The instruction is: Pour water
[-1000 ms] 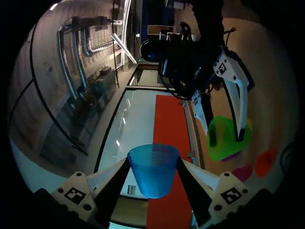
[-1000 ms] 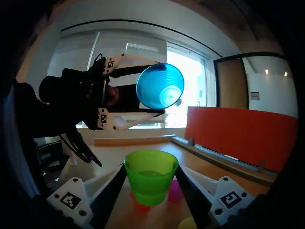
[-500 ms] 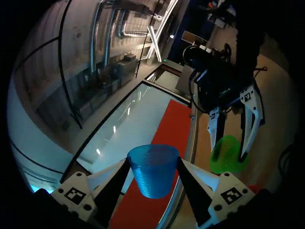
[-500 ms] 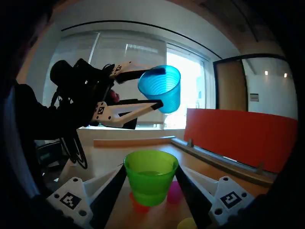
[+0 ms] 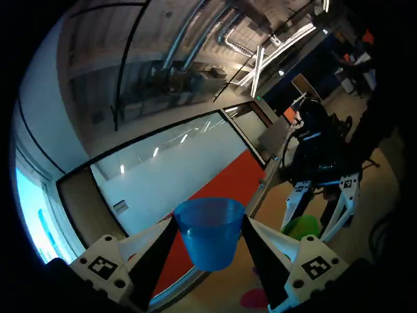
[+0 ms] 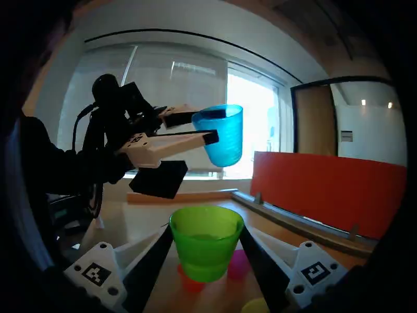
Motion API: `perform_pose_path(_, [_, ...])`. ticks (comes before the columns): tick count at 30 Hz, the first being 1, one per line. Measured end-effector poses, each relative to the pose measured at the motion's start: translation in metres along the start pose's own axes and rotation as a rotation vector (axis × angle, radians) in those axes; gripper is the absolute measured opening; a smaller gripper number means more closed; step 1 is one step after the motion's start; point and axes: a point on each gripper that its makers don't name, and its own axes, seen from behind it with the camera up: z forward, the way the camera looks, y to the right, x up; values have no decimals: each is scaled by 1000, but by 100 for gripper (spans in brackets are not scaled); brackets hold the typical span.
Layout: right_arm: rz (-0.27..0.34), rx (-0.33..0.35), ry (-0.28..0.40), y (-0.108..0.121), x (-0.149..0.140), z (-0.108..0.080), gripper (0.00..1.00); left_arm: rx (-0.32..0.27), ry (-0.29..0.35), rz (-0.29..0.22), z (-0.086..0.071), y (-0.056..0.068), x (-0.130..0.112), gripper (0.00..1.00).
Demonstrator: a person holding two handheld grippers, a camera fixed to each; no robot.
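The left tongs (image 5: 209,225) clamp a blue cup (image 5: 210,242), nearly upright, high above the green cup (image 6: 207,245) squeezed in the right tongs (image 6: 207,232), with water showing in it. I'd say the pour looks finished. Next comes setting down on the table (image 6: 146,216), clear of the small pink thing (image 6: 238,262) and the rail (image 6: 292,218).

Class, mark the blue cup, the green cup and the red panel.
blue cup (image 6: 228,149): right gripper view, side wall.
green cup (image 6: 207,254): right gripper view, front wall.
red panel (image 6: 333,190): right gripper view, flat face.
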Motion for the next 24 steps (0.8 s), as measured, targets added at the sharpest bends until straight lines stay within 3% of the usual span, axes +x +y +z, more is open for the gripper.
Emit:
perform_pose_path(6, [1,-5,9,-1,5,-2,91,7,3,-204,-2,-7,-6,86])
perform_pose_path(11, [-1,-9,14,-1,8,-3,91,-5,-1,-336,-2,-8,-12,86])
perform_pose_path(18, [-2,-16,22,0,12,-4,91,-33,-10,-442,-1,0,-21,86])
perform_pose_path(24, [-5,-22,25,-2,15,-9,91,-54,-17,-492,-4,5,-26,86])
